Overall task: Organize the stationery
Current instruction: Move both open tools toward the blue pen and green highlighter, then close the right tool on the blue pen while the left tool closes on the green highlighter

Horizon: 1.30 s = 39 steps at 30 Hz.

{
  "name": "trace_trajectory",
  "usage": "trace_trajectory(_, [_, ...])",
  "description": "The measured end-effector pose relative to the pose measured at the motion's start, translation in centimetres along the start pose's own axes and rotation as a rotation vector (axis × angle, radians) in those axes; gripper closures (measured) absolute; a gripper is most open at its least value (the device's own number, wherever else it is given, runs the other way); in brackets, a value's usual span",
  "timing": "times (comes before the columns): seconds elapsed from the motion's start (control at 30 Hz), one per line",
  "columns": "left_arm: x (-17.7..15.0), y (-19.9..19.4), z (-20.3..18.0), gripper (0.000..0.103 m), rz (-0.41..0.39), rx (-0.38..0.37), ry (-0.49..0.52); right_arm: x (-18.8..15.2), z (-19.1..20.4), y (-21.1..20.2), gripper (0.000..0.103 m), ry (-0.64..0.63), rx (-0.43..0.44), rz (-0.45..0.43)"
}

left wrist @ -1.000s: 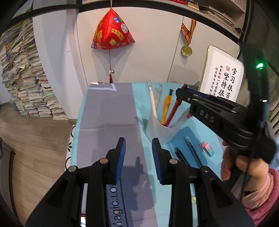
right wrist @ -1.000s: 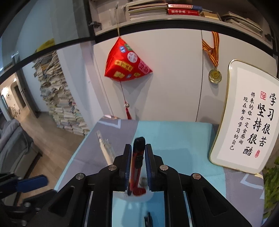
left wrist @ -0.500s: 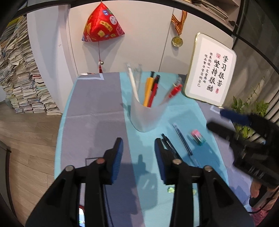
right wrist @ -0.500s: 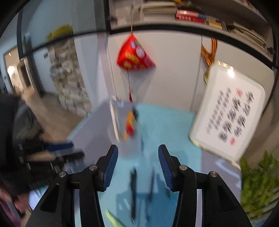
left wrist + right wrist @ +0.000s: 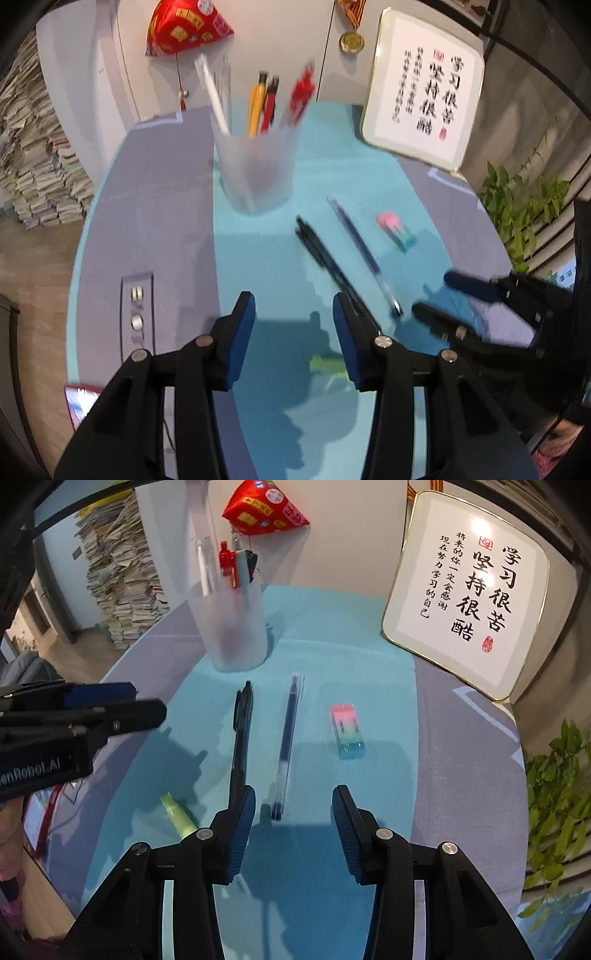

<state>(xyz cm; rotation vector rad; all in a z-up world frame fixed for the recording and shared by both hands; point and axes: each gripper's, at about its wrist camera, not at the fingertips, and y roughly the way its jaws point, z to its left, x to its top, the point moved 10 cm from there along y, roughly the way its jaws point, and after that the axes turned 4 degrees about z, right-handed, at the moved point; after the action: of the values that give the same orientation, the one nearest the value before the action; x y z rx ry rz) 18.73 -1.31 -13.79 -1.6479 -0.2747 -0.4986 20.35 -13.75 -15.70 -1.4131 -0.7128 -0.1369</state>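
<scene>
Jaws of both grippers apart and empty, right closing, black pen [image 5: 242, 734], blue pen [image 5: 286, 734], eraser [image 5: 347, 731] nearby.

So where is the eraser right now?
In the right wrist view the eraser lies flat on the teal mat, right of the blue pen, below the framed calligraphy.

Behind the counter [image 5: 461, 757] I saw a gold-rimmed calligraphy plaque [image 5: 469, 590] leaning on the white wall, a red pyramid-shaped ornament [image 5: 186, 26] hanging beside a medal [image 5: 351, 40]. Leafy green plants [image 5: 554, 794] stood at the right, and tall stacks of papers [image 5: 118, 583] rose from the wooden floor at the left.
</scene>
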Motion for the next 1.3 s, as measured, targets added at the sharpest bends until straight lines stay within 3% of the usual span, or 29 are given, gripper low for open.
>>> trace_trajectory(0.13, [-1.8, 0.6, -0.1, 0.061, 0.026, 0.002, -0.016, -0.4, -1.1, 0.4, 0.058, 0.033, 0.013, 0.008])
trace_trajectory(0.5, [-2.4, 1.0, -0.1, 0.063, 0.051, 0.003, -0.058, 0.3, -0.1, 1.9, 0.058, 0.044, 0.038, 0.017])
trace_trajectory(0.7, [-4.8, 1.3, -0.9, 0.063, 0.115, -0.021, -0.116, 0.7, 0.5, 2.4, 0.058, 0.035, 0.031, 0.024])
trace_trajectory(0.83, [-5.8, 2.2, -1.7, 0.063, 0.180, -0.063, -0.205, 0.9, 0.7, 3.4, 0.058, 0.040, 0.023, 0.035])
trace_trajectory(0.97, [-5.3, 2.8, -1.7, 0.063, 0.182, -0.059, -0.302, 0.9, 0.8, 4.0, 0.058, 0.026, 0.006, 0.036])
trace_trajectory(1.0, [-5.1, 2.8, -1.7, 0.063, 0.180, -0.062, -0.317, 1.0, 0.8, 4.0, 0.066, 0.011, -0.020, 0.033])
trace_trajectory(1.07, [-4.8, 2.9, -1.7, 0.064, 0.178, -0.060, -0.339, 1.0, 0.8, 3.9, 0.090, -0.006, -0.028, 0.028])
trace_trajectory(1.1, [-4.7, 3.0, -1.7, 0.063, 0.176, -0.056, -0.341, 0.9, 0.8, 3.8, 0.095, -0.008, -0.024, 0.032])
trace_trajectory(1.3, [-4.6, 3.8, -2.4, 0.064, 0.192, -0.043, -0.337, -1.1, 0.0, 2.4, 0.095, -0.016, -0.004, 0.059])
